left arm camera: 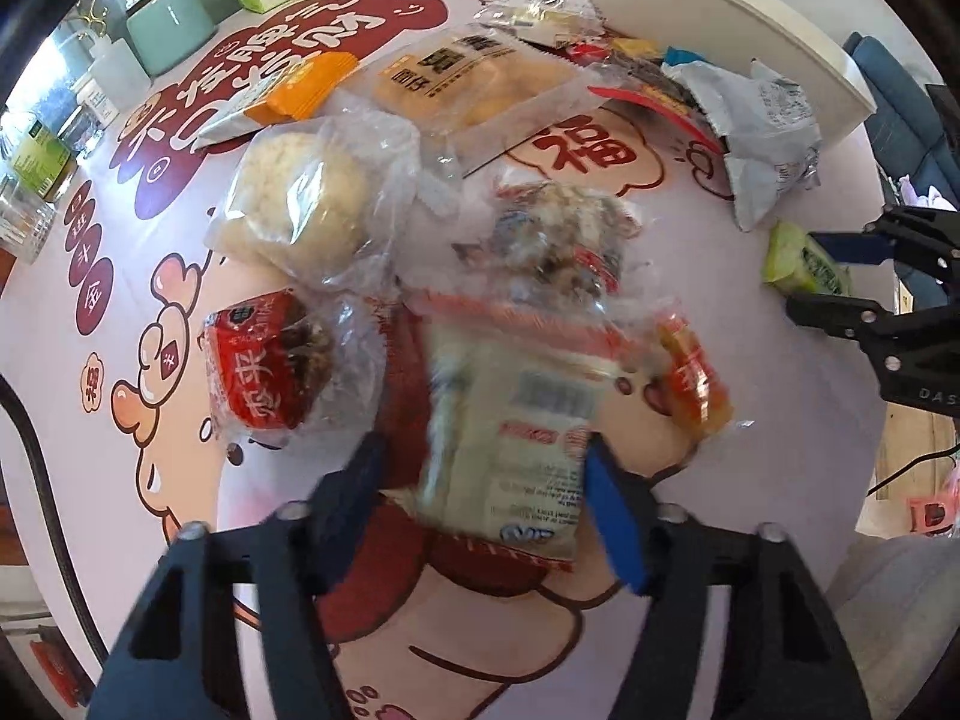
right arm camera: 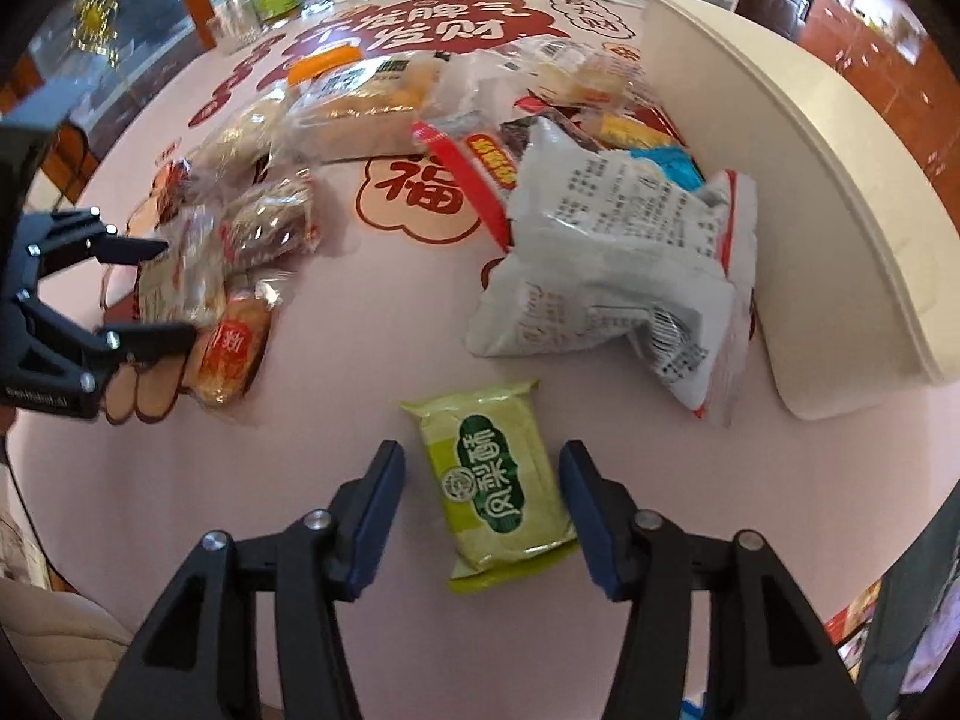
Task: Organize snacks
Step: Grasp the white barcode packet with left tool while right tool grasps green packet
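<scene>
The pink cartoon table (right arm camera: 336, 420) filled both frames, the left gripper (left arm camera: 486, 474) squeezed a pale snack packet (left arm camera: 510, 450), and the right gripper (right arm camera: 483, 483) stood open around the green snack (right arm camera: 498, 480) low in the frame.

Both hand-held grippers (left arm camera: 486, 492) (right arm camera: 480, 498) downward, half-closed

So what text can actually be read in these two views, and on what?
"福": pink table cover, red character in a cloud shape.
"发财": same cover, far edge.
"凤梨酥": green pastry packet between the right gripper's jaws.
"DAS": right gripper body, cut off.
Print on the white crumpled bag and the cream packet: too blurred.
</scene>
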